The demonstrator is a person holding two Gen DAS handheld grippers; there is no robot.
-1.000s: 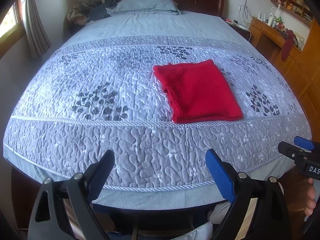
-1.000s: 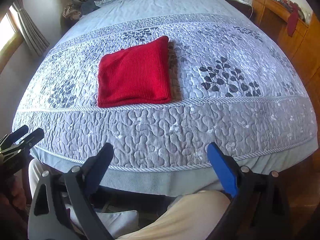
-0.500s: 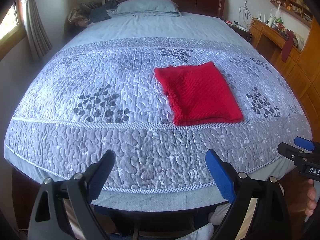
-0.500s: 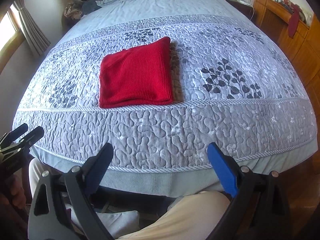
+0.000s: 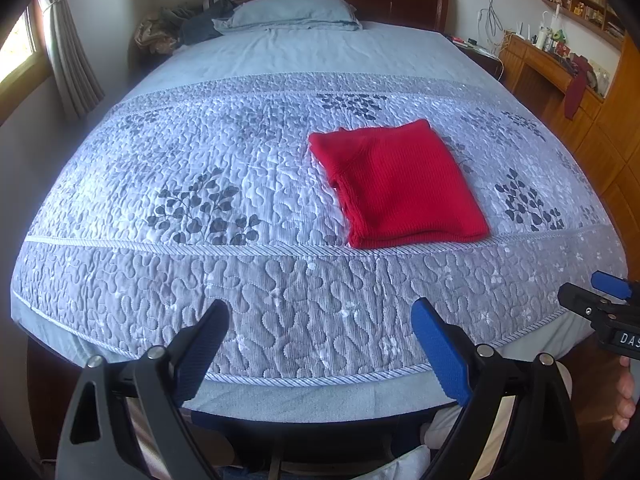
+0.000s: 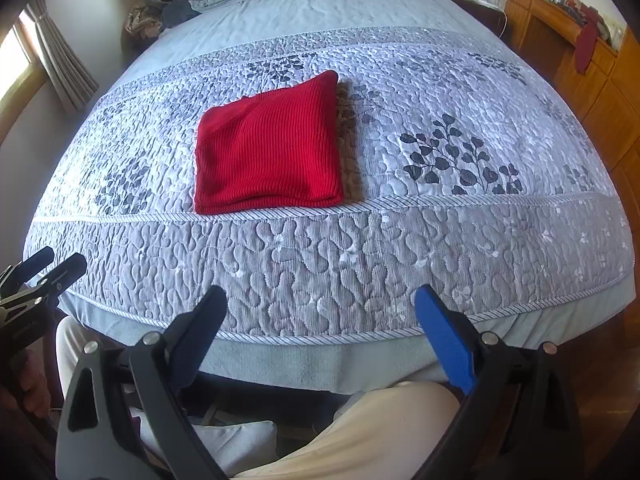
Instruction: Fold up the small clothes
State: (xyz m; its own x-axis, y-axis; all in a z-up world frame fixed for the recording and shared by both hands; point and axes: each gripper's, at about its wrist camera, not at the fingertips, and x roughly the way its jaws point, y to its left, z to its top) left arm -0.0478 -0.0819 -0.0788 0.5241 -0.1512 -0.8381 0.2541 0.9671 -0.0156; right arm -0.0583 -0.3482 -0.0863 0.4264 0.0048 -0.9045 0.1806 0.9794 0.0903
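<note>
On the quilted bedspread (image 5: 280, 300), just beyond its corded seam, the red knit garment (image 5: 400, 184) is seen folded square while the left gripper (image 5: 320, 344) and right gripper (image 6: 320, 320) are held wide open and empty, well short of it — any further tug could be judged likely to spill the loose layered edge at its left side.

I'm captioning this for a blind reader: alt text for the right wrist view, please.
A folded red knit garment lies flat on a grey quilted bed. The open right tongs hover empty at the bed's near edge.
</note>
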